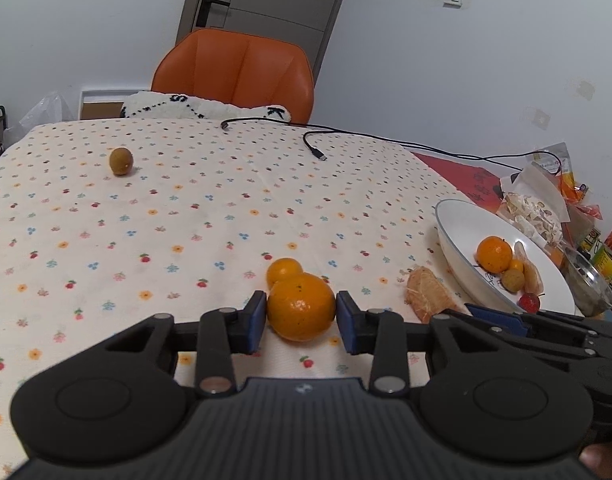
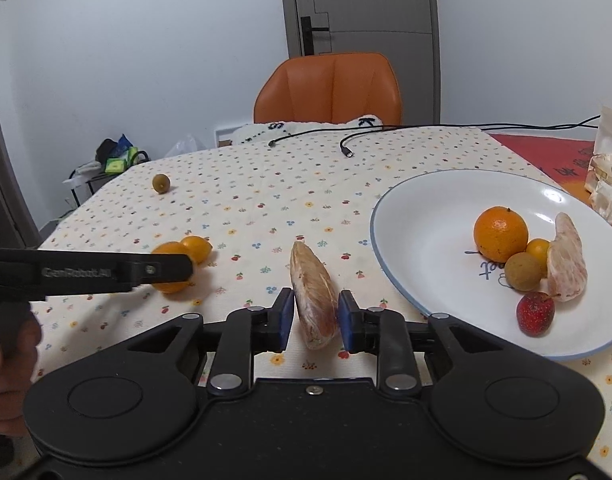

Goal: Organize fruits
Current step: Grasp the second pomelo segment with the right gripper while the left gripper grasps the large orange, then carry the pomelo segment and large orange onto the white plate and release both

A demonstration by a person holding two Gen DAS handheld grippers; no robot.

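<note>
Readable text is limited. In the right wrist view, the side of the left tool [image 2: 86, 272], at the left edge of the frame, carries the embossed brand "GenRobot.AI". The pillow [image 1: 210, 106] on the chair shows black letters "S" and "K". Blue handwriting on the plate [image 2: 485, 270] and print on the packets [image 1: 601, 248] at far right cannot be read.

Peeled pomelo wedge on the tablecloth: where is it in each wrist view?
Left wrist: pomelo wedge lower right, just left of the white plate.
Right wrist: lower centre, between the right gripper fingers.
Shared landmark: orange chair.
</note>
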